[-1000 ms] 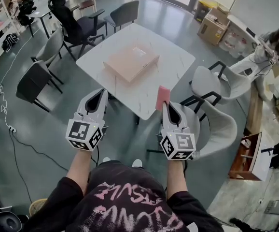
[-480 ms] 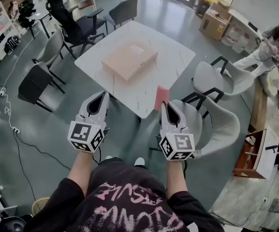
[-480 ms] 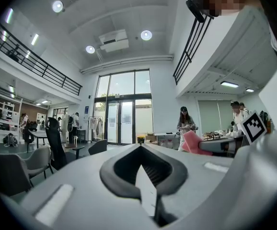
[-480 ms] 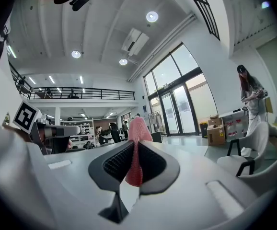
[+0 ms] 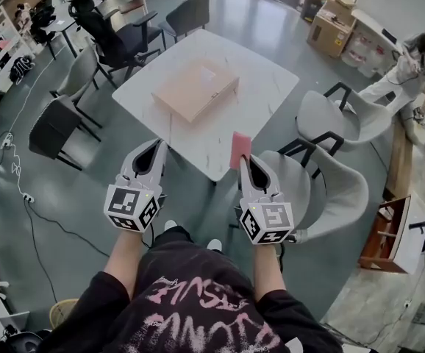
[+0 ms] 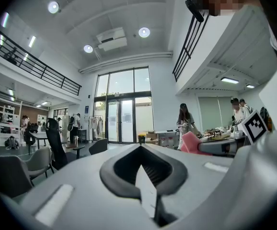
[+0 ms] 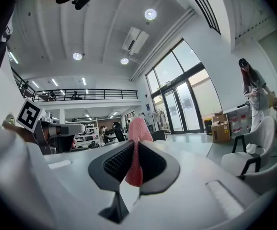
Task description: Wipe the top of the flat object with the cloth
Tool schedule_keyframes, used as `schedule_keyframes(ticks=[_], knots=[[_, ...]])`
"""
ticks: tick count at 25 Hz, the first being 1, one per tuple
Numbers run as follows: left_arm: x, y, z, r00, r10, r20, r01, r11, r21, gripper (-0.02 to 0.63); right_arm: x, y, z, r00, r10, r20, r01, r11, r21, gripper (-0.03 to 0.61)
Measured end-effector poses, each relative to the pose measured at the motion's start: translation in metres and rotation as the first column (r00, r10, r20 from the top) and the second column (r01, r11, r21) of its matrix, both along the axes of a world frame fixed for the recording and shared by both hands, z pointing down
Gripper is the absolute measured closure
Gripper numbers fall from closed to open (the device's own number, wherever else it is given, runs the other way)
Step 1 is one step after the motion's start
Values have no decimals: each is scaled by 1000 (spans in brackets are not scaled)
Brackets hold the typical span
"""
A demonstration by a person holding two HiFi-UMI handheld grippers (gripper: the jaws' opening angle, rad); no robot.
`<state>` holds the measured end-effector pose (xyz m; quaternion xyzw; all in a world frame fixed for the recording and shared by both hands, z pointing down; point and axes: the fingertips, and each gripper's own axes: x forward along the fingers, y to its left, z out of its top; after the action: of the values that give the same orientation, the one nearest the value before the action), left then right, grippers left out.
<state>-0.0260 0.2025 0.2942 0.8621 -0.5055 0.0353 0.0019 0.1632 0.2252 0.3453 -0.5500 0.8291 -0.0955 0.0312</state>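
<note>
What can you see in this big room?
table: one, white, middle of the room
box: one, tan, lying flat on the table
cloth: one, pink, held upright by the table's near corner
chairs: six, grey and black, round the table
cartons: a few, brown, far right
person: one, far right
left gripper: one, white, shut, empty
right gripper: one, white, shut on the cloth

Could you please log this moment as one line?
right tongs: shut on cloth | left tongs: shut, empty | flat box: on table, untouched
</note>
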Motion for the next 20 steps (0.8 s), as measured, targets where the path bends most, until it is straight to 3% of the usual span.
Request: schedule_keyframes(ticks=[20], knots=[[-7,-51,7,1000,21,-17,-21,1000,17,614,-11,-50,1,1000,1,-30,0,1000,11,529]])
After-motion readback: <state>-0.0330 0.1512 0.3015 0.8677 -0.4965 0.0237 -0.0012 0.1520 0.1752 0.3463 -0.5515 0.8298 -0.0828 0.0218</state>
